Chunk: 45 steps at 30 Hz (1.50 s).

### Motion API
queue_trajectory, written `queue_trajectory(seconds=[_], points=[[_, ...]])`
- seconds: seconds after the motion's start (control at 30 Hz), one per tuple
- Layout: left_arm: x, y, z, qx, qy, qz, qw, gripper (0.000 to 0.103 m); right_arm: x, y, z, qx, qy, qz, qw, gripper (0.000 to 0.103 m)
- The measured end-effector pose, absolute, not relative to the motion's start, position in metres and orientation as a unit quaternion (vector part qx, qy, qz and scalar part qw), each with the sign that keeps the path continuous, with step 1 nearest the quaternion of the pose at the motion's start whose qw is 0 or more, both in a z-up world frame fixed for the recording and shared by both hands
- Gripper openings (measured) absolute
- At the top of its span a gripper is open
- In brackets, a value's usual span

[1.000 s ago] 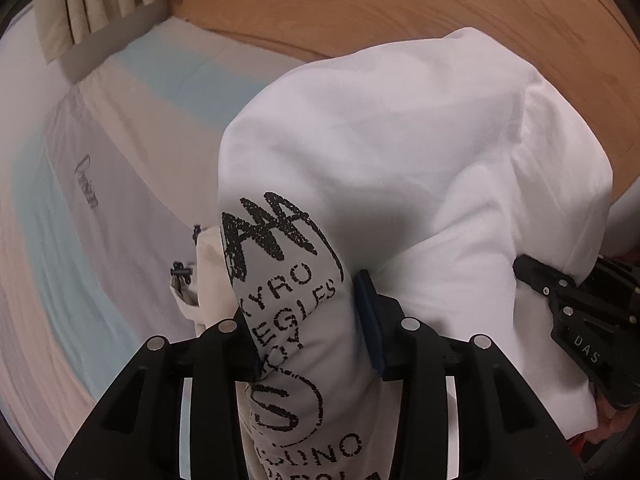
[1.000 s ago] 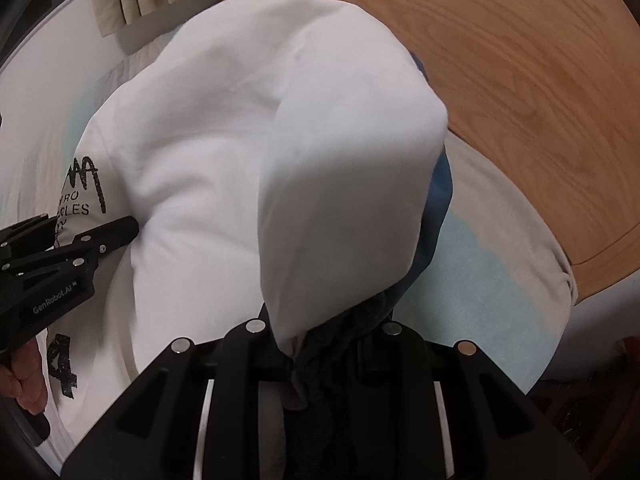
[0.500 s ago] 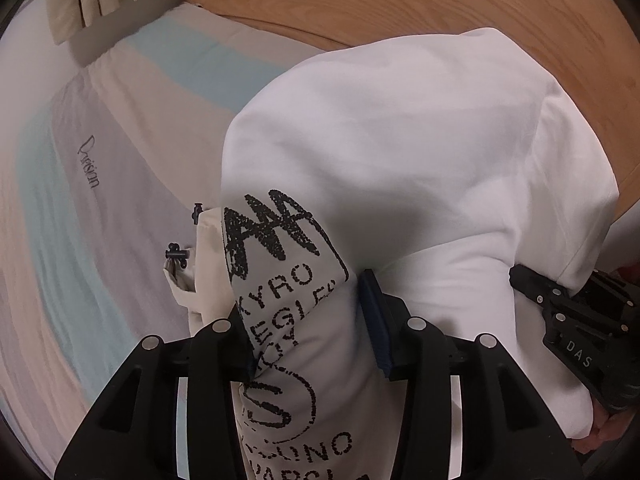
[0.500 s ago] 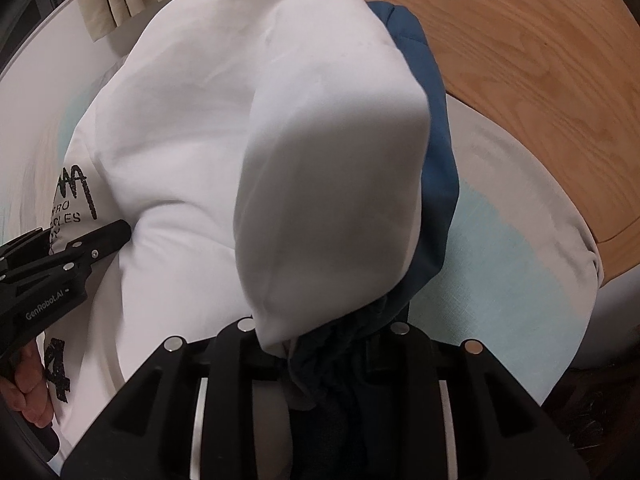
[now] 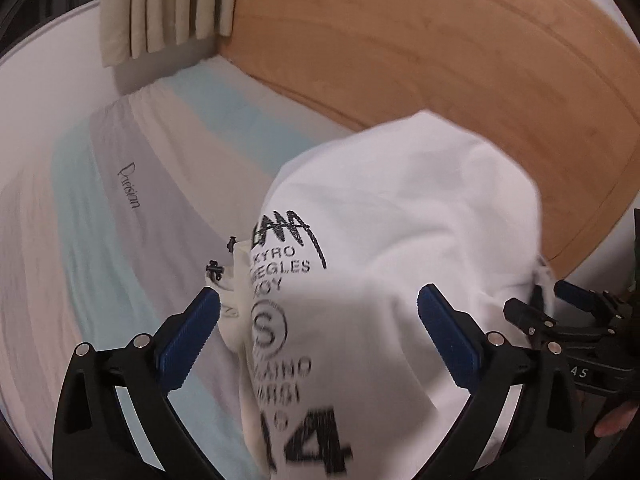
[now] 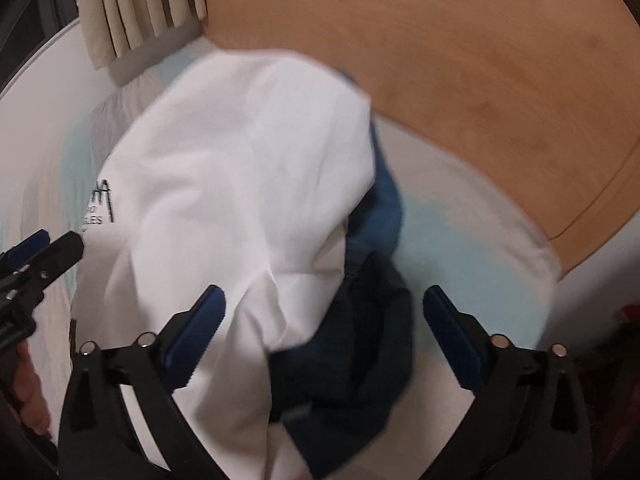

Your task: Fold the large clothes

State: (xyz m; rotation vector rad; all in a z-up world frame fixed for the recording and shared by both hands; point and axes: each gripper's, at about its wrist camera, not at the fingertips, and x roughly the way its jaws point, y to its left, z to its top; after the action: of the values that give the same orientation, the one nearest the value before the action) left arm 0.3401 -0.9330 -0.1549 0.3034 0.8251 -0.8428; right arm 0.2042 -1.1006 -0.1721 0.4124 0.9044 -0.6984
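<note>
A large white garment with black printed lettering (image 5: 400, 248) lies bunched on the striped bed; its white cloth (image 6: 240, 184) fills the middle of the right wrist view. Dark blue fabric (image 6: 368, 304) shows under its right edge. My left gripper (image 5: 318, 320) has its jaws opening wide, with the printed cloth loose between the blue pads (image 5: 188, 336) and not pressed. My right gripper (image 6: 324, 316) is opening too, with white and blue cloth slack between its pads (image 6: 448, 332). Each gripper shows at the edge of the other's view.
The bed sheet (image 5: 120, 208) carries pale blue, grey and beige stripes. A wooden headboard (image 5: 440, 60) curves behind the garment. Beige curtains (image 5: 160, 4) hang at the back left. A hand (image 6: 28, 392) shows at the left edge of the right wrist view.
Both grippers went from shut on the garment to wide open and let the cloth go. Both pulled up and back, and the garment dropped lower onto the bed.
</note>
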Motion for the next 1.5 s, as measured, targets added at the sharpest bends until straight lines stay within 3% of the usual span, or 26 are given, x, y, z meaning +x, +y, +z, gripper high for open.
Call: queue_trajectory(seconds=[0.33, 0.47, 0.7, 1.03, 1.5], points=[[0.300, -0.833, -0.110, 0.154, 0.352, -0.391, 0.836, 0.097, 0.157, -0.967, -0.116, 0.109, 0.372, -0.361, 0.848, 0.096], [0.273, -0.777, -0.095, 0.143, 0.367, -0.410, 0.823, 0.097, 0.128, -0.899, -0.096, 0.114, 0.352, -0.360, 0.856, 0.096], [0.200, -0.673, -0.081, 0.193, 0.323, -0.400, 0.836, 0.097, 0.059, -0.800, -0.074, 0.129, 0.318, -0.382, 0.858, 0.096], [0.120, -0.549, -0.058, 0.151, 0.328, -0.404, 0.841, 0.097, -0.036, -0.672, -0.038, 0.127, 0.293, -0.423, 0.848, 0.096], [0.047, -0.539, -0.099, 0.158, 0.306, -0.377, 0.860, 0.097, -0.104, -0.660, -0.071, 0.118, 0.285, -0.413, 0.857, 0.096]])
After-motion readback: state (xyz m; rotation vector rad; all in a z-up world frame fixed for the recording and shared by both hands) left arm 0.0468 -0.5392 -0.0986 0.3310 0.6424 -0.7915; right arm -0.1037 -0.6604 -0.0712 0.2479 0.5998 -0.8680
